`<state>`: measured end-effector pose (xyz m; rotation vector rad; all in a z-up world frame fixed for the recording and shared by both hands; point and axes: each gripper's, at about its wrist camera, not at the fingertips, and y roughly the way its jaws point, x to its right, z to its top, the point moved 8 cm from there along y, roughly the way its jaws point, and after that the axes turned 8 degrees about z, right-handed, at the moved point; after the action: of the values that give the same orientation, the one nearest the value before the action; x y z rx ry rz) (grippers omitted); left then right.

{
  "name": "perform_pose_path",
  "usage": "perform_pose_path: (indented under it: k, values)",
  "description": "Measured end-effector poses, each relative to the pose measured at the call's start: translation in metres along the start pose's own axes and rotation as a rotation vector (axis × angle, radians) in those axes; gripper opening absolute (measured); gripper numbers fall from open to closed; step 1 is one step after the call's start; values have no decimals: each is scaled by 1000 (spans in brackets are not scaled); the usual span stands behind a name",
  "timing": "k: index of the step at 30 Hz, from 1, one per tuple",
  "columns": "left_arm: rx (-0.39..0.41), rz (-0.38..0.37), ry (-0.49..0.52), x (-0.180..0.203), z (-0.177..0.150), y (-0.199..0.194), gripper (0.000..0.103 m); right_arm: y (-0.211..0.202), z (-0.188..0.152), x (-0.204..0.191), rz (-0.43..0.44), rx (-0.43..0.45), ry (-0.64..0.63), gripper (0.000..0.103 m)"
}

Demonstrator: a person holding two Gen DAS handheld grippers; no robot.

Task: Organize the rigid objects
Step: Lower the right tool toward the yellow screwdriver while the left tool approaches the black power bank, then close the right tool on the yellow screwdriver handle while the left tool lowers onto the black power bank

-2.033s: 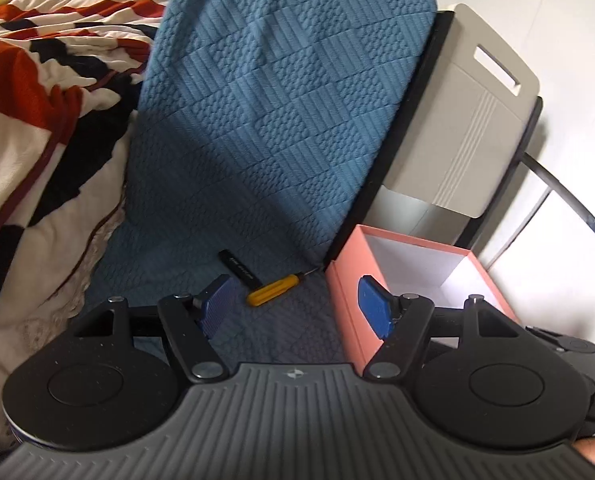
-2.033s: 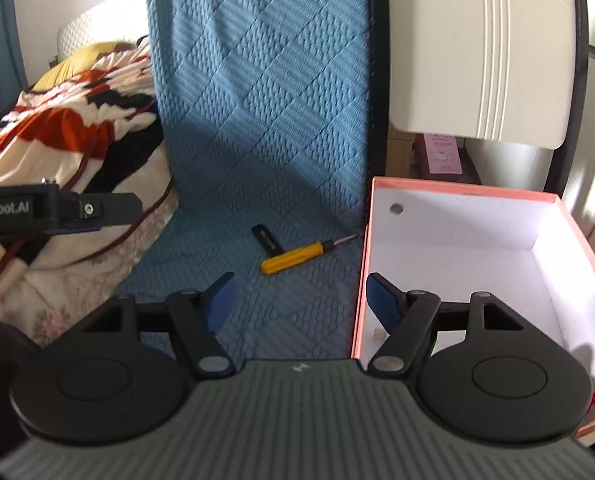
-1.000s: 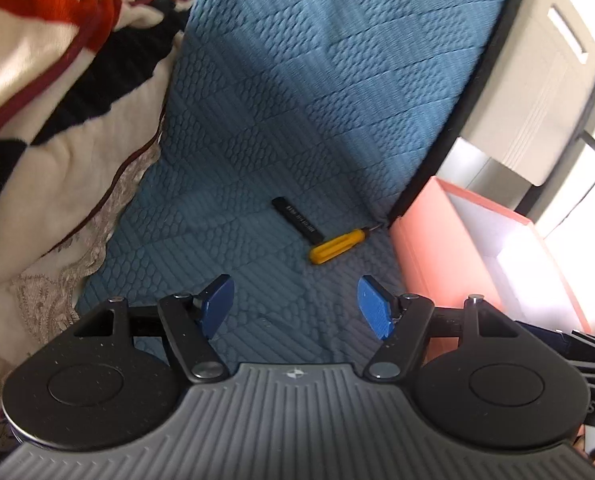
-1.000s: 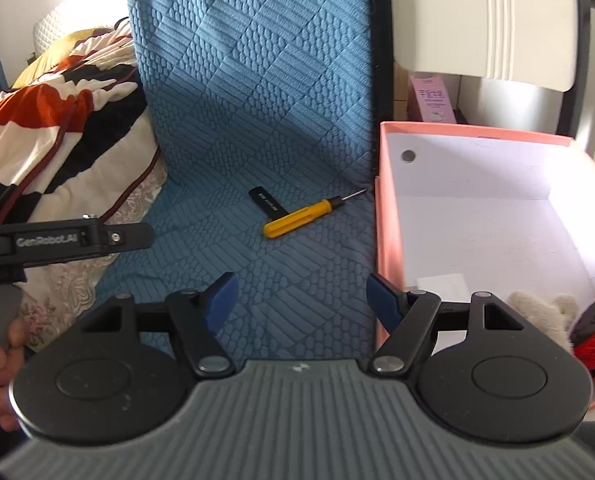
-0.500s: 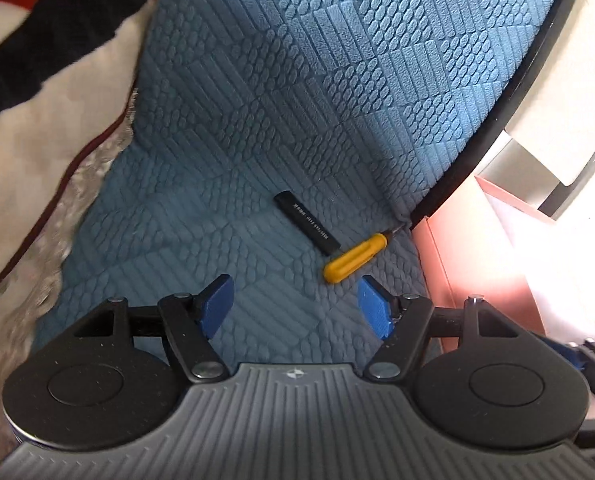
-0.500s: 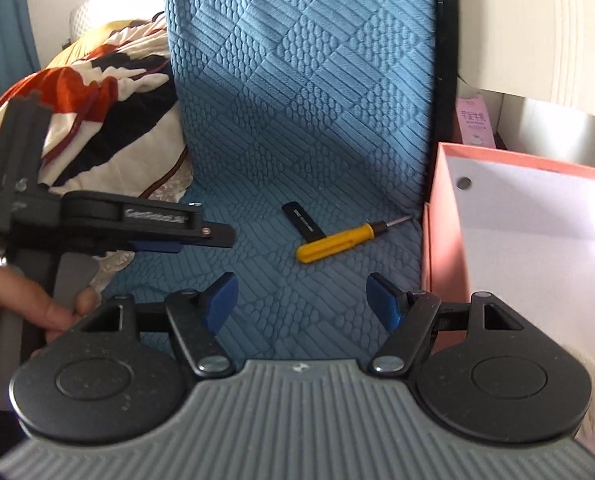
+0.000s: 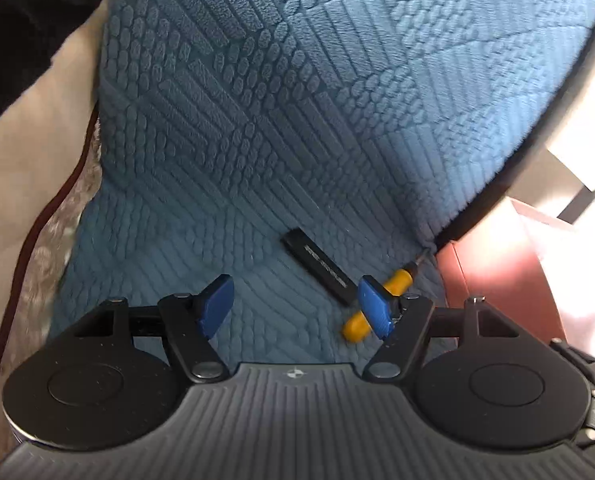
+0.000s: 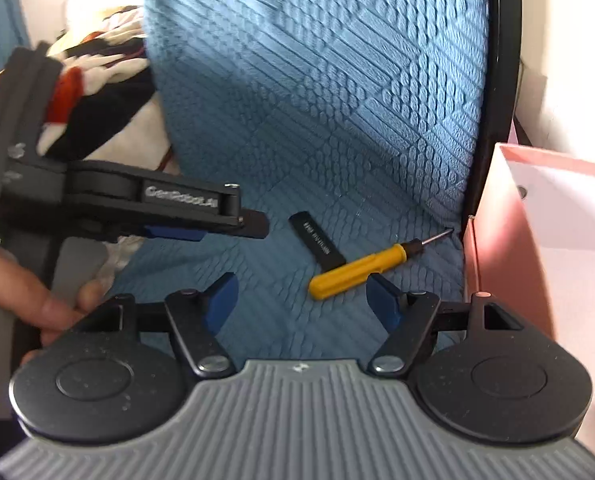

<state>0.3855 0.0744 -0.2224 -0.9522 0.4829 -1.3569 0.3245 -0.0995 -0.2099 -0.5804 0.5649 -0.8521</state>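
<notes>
Yellow-handled screwdriver (image 7: pixel 402 280) as the likely target: lies flat on the blue quilted cover (image 7: pixel 257 140), just ahead of the left gripper (image 7: pixel 295 304) and off to its right, mid-handle hidden behind the right fingertip. Touches or nearly touches the black stick (image 7: pixel 317 266), which sits ahead between the two fingers, slanted. Left gripper spread wide, holding nothing; right gripper (image 8: pixel 302 298) likewise wide and empty, hovering near the same pair, with the screwdriver (image 8: pixel 357 270) just ahead and slightly right of its centre.

To do the pick well: choose one piece and one gripper. Shift the left gripper rightward until the handle sits midway between the fingers, turn the wrist so the pads close across the handle rather than along it, then lower to the fabric before closing. Take the thick yellow part, not the thin metal tip.

Probably soft and giving underneath, so press down lightly to avoid burying the handle in the quilting.

In the way: the black stick (image 8: pixel 317 242) beside the handle, easy to nudge or pinch along. Pink box (image 7: pixel 493 280) close on the right, tip pointing toward its wall, little room on that side. Two grippers crowding one spot in the right wrist view; hold one back.
</notes>
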Motion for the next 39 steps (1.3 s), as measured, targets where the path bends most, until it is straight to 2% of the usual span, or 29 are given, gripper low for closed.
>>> perform_pose_path:
  k: [8, 14, 18, 21, 23, 26, 28, 30, 34, 36, 39]
  values:
    - [-34, 4, 4, -3, 11, 22, 73, 61, 7, 29, -21, -92, 153, 73]
    - [-37, -11, -8, -4, 19, 32, 73, 86, 8, 39, -52, -100, 166, 75]
    - [-73, -21, -26, -3, 15, 45, 73, 94, 5, 44, -49, -135, 196, 74]
    - [-78, -23, -15, 2, 15, 51, 73, 91, 6, 54, -84, -123, 194, 61]
    - [-83, -51, -30, 6, 14, 53, 72, 88, 6, 60, -82, -119, 219, 54]
    - [-123, -113, -42, 13, 9, 59, 63, 86, 5, 63, -55, -127, 223, 50]
    - [-137, -97, -31, 15, 5, 65, 62, 82, 3, 63, -36, -141, 225, 47]
    - [-142, -80, -27, 18, 3, 71, 60, 77, 2, 62, -30, -151, 217, 39]
    - [-113, -36, -24, 28, 1, 81, 60, 74, 8, 69, -38, -163, 216, 33]
    - [-94, -11, 3, 37, 0, 85, 60, 68, 11, 70, -53, -159, 201, 26]
    - [-75, 3, 34, 51, -4, 92, 60, 66, 13, 67, -72, -160, 161, 21]
